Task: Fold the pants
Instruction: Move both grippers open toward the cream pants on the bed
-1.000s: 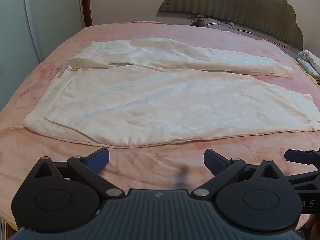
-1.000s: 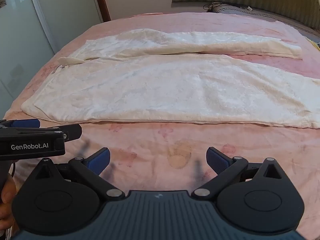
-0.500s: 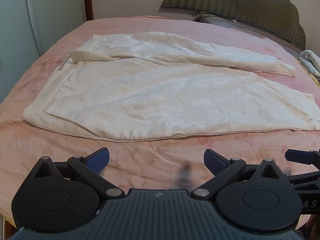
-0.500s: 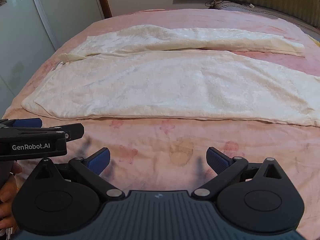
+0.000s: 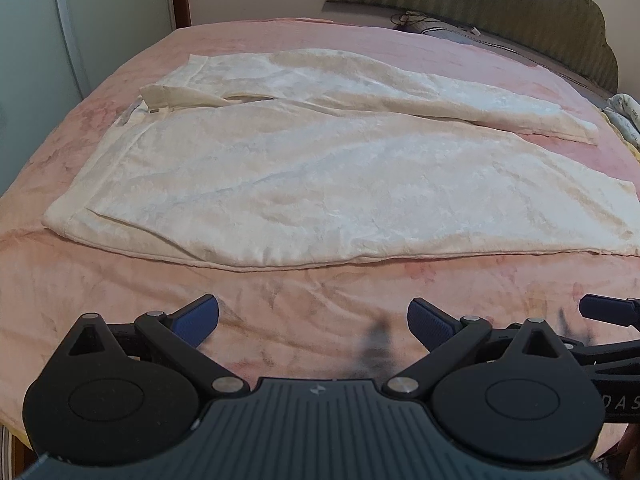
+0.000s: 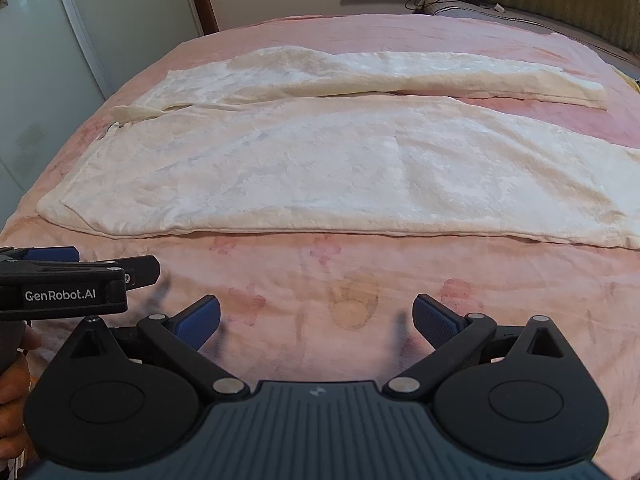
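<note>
Cream-white pants (image 5: 320,184) lie flat on a pink bedspread (image 5: 304,304), waistband at the left and both legs running to the right; they also show in the right wrist view (image 6: 340,160). The far leg (image 6: 400,76) lies apart from the near leg. My left gripper (image 5: 313,320) is open and empty, above the bedspread just short of the pants' near edge. My right gripper (image 6: 316,320) is open and empty, beside it to the right, also short of the near edge. The left gripper's side shows in the right wrist view (image 6: 80,276).
A padded green headboard (image 5: 500,12) stands at the back right with cables and a pillow below it. A wardrobe door (image 6: 48,80) and wooden door frame are to the left. A crumpled cloth (image 5: 624,116) lies at the bed's right edge.
Both grippers have moved forward and a little higher over the bed toward the pants. Both stay open; the pants have not moved.
</note>
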`<state>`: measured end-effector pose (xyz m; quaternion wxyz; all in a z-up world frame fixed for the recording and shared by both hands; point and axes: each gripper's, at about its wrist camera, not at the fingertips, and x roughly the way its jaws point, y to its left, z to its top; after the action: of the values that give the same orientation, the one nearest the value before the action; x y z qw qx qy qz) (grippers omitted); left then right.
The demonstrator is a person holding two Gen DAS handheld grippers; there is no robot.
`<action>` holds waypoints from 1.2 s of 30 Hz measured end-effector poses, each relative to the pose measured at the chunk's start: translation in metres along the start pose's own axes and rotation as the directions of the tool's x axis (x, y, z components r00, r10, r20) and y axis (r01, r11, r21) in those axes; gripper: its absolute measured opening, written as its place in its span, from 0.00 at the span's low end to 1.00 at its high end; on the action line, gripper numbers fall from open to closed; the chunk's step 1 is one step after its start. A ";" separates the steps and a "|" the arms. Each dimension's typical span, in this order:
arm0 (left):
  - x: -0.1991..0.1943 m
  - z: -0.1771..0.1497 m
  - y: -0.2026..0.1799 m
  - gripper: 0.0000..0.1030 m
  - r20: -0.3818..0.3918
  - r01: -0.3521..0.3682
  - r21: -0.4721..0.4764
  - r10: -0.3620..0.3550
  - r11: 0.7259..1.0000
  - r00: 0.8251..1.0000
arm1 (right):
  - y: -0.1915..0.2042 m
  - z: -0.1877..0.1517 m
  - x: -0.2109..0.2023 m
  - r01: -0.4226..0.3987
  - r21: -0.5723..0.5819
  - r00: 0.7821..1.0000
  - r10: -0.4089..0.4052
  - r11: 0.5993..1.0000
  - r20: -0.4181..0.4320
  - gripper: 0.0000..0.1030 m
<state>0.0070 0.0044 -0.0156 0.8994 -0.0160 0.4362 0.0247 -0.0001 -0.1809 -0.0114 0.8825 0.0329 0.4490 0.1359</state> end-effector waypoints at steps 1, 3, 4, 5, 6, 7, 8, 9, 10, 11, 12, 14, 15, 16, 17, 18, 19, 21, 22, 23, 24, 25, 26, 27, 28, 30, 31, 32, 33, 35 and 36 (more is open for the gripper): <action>0.000 0.000 0.000 1.00 0.000 -0.003 0.002 0.003 1.000 1.000 | 0.000 0.000 0.000 0.001 0.001 1.000 -0.001 1.000 -0.001 1.00; 0.000 -0.001 -0.001 1.00 -0.001 -0.008 0.006 0.008 1.000 1.000 | -0.001 -0.001 0.000 0.000 0.004 1.000 0.000 1.000 0.000 1.00; 0.001 -0.001 -0.001 1.00 -0.002 -0.012 0.007 0.012 1.000 1.000 | -0.002 -0.001 0.000 0.000 0.005 1.000 0.000 1.000 0.002 1.00; 0.000 -0.001 -0.002 1.00 -0.003 -0.017 0.009 0.017 1.000 1.000 | -0.003 -0.001 0.000 0.000 0.006 1.000 0.000 1.000 0.003 1.00; 0.000 -0.001 -0.003 1.00 -0.002 -0.021 0.012 0.021 1.000 1.000 | -0.004 -0.001 -0.001 0.001 0.008 1.000 -0.001 1.000 0.005 1.00; 0.000 -0.001 -0.003 1.00 -0.001 -0.023 0.014 0.023 1.000 1.000 | -0.005 -0.001 -0.001 0.003 0.011 1.000 -0.003 1.000 0.007 1.00; 0.000 -0.002 -0.003 1.00 0.002 -0.024 0.016 0.024 1.000 1.000 | -0.006 -0.001 -0.001 0.004 0.014 1.000 -0.004 1.000 0.009 1.00; -0.001 -0.002 -0.003 1.00 0.004 -0.025 0.019 0.025 1.000 1.000 | -0.008 -0.001 -0.001 0.006 0.018 1.000 -0.006 1.000 0.010 1.00; -0.001 -0.002 -0.003 1.00 0.005 -0.025 0.021 0.025 0.999 1.000 | -0.010 -0.001 -0.001 0.008 0.022 1.000 -0.008 1.000 0.009 1.00; 0.000 -0.002 -0.003 1.00 0.005 -0.025 0.022 0.025 0.999 1.000 | -0.012 -0.001 -0.001 0.011 0.026 1.000 -0.011 1.000 0.006 1.00; 0.000 -0.002 -0.003 1.00 0.004 -0.025 0.023 0.025 0.999 1.000 | -0.013 -0.002 0.000 0.013 0.028 1.000 -0.013 1.000 0.004 1.00; 0.001 -0.002 -0.003 1.00 0.001 -0.027 0.024 0.027 0.999 1.000 | -0.014 -0.002 0.001 0.016 0.028 1.000 -0.016 0.999 0.000 1.00; 0.001 -0.002 -0.003 1.00 -0.001 -0.027 0.024 0.027 0.999 1.000 | -0.014 -0.002 0.001 0.017 0.028 1.000 -0.017 0.999 -0.002 1.00; 0.002 -0.002 -0.002 1.00 -0.002 -0.028 0.024 0.028 0.999 1.000 | -0.014 -0.002 0.001 0.016 0.027 1.000 -0.016 0.999 -0.002 1.00; 0.002 -0.002 -0.002 1.00 -0.003 -0.028 0.024 0.028 0.999 1.000 | -0.013 -0.002 0.001 0.016 0.026 1.000 -0.016 1.000 -0.002 1.00; 0.002 -0.002 -0.002 1.00 -0.003 -0.029 0.023 0.029 0.999 1.000 | -0.013 -0.002 0.001 0.015 0.023 1.000 -0.015 1.000 -0.003 1.00; 0.003 -0.002 -0.001 1.00 -0.001 -0.031 0.024 0.031 0.999 1.000 | -0.012 -0.003 0.001 0.014 0.020 1.000 -0.014 1.000 -0.003 1.00; 0.002 -0.003 -0.002 1.00 0.005 -0.039 0.029 0.039 0.999 0.999 | -0.012 -0.002 0.001 0.012 0.017 1.000 -0.011 1.000 -0.006 1.00; 0.002 -0.003 -0.003 1.00 0.009 -0.044 0.033 0.044 0.998 0.999 | -0.012 -0.002 0.002 0.011 0.017 1.000 -0.011 1.000 -0.008 1.00; 0.002 -0.003 -0.003 1.00 0.012 -0.047 0.037 0.047 0.998 0.999 | -0.011 -0.002 0.002 0.011 0.018 1.000 -0.011 1.000 -0.010 1.00; 0.002 -0.003 -0.004 1.00 0.014 -0.049 0.042 0.049 0.998 0.999 | -0.012 -0.002 0.003 0.012 0.018 1.000 -0.012 1.000 -0.011 1.00; 0.002 -0.003 -0.004 1.00 0.016 -0.052 0.048 0.051 0.997 0.999 | -0.012 -0.002 0.003 0.012 0.018 1.000 -0.011 1.000 -0.013 1.00; 0.003 -0.004 -0.004 1.00 0.017 -0.055 0.052 0.054 0.997 0.998 | -0.012 -0.002 0.004 0.011 0.017 1.000 -0.010 1.000 -0.016 1.00; 0.004 -0.004 -0.005 1.00 0.017 -0.057 0.057 0.056 0.997 0.998 | -0.012 -0.001 0.005 0.011 0.017 1.000 -0.011 1.000 -0.020 1.00; 0.004 -0.004 -0.005 1.00 0.016 -0.058 0.060 0.058 0.996 0.998 | -0.012 -0.001 0.006 0.011 0.018 1.000 -0.011 1.000 -0.021 1.00; 0.005 -0.004 -0.005 1.00 0.015 -0.059 0.062 0.058 0.996 0.998 | -0.013 0.000 0.007 0.010 0.020 1.000 -0.009 1.000 -0.024 1.00; 0.006 -0.004 -0.005 1.00 0.013 -0.059 0.062 0.058 0.996 0.998 | -0.013 0.000 0.008 0.010 0.021 1.000 -0.009 1.000 -0.025 1.00; 0.007 -0.005 -0.005 1.00 0.010 -0.059 0.061 0.058 0.996 0.998 | -0.013 0.000 0.008 0.011 0.020 1.000 -0.010 1.000 -0.027 1.00; 0.008 -0.005 -0.004 1.00 0.007 -0.057 0.060 0.057 0.997 0.998 | -0.013 0.000 0.009 0.011 0.018 1.000 -0.010 1.000 -0.028 1.00; 0.009 -0.005 -0.004 1.00 0.004 -0.056 0.057 0.056 0.997 0.998 | -0.013 0.000 0.010 0.011 0.017 0.999 -0.010 1.000 -0.030 1.00; 0.009 -0.005 -0.004 1.00 0.004 -0.056 0.057 0.056 0.997 0.998 | -0.013 -0.001 0.010 0.010 0.015 0.999 -0.009 1.000 -0.031 1.00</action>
<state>0.0089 0.0006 -0.0262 0.8988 0.0219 0.4361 0.0376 0.0079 -0.1907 -0.0221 0.8759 0.0354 0.4637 0.1288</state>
